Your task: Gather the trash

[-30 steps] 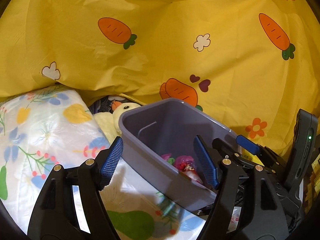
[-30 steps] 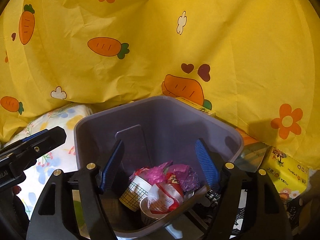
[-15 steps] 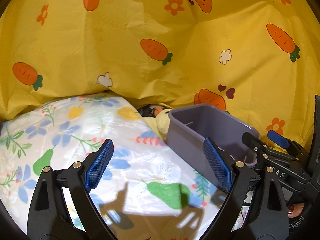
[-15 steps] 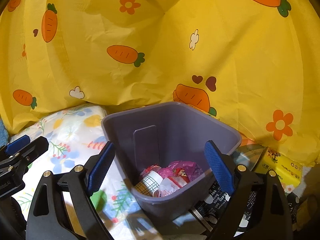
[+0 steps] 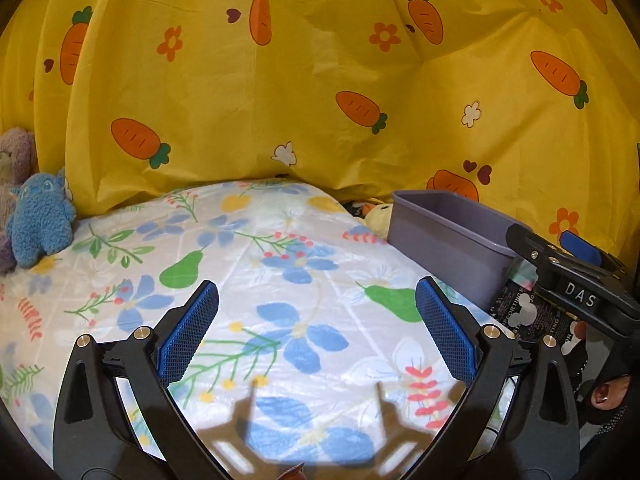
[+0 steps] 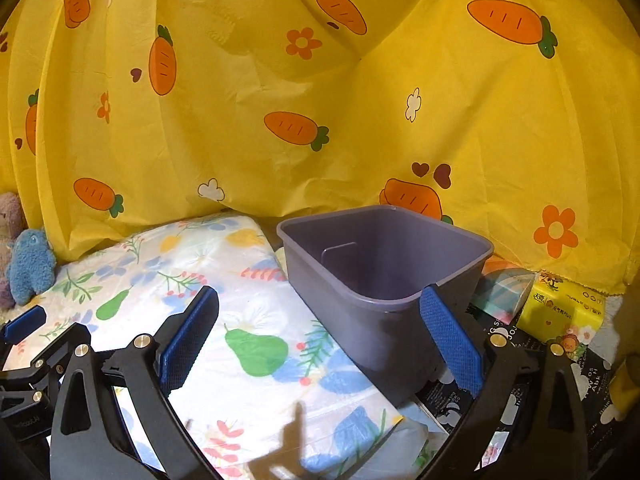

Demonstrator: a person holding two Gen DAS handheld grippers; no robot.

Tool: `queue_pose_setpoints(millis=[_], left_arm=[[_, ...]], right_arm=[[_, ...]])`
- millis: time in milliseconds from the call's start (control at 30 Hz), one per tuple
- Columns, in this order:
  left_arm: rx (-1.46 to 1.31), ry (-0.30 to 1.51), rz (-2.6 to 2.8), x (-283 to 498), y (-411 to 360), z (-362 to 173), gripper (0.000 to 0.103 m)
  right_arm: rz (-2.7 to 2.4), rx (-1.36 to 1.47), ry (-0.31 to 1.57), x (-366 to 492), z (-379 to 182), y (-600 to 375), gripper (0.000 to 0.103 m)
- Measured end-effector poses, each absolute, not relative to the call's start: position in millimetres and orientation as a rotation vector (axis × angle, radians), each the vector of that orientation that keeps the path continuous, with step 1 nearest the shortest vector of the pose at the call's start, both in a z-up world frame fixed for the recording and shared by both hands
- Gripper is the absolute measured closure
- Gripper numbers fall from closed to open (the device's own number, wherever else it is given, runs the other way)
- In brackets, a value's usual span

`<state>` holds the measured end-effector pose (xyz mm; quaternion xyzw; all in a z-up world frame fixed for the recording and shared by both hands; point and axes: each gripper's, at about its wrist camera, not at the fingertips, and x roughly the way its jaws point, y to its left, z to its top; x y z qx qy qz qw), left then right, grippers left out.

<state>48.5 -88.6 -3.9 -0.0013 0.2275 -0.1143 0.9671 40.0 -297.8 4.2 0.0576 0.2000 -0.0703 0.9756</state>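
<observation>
A yellow carrot-print cloth (image 6: pixel 360 128) hangs as a backdrop behind a floral quilt (image 5: pixel 280 280) printed with blue flowers and green pears. At the quilt's far left edge sits a blue plush toy (image 5: pixel 40 220), touching a purple plush toy (image 5: pixel 14 160) behind it. Off the quilt's right side lie a yellow tissue pack (image 6: pixel 564 312) and a black printed sheet (image 6: pixel 592 380), while a pale yellow plush (image 5: pixel 378 216) peeks out at the quilt's far right corner.

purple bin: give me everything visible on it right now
The purple bin is a squarish open-top tub of dull, matte plastic with rounded corners, a thin rolled rim and a raised rectangular panel on its inner wall. It stands upright beside the floral bedding, before the yellow carrot-print cloth. Its floor is hidden from both views. Neither gripper touches it.
</observation>
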Motion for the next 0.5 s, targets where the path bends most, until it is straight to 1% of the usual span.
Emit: queue_pose_setpoints(millis=[500], left_arm=[[-0.027, 0.464, -0.102, -3, -39, -19, 0.006]], right_arm=[[-0.121, 0.076, 0.403, -10, -6, -250, 0.006]])
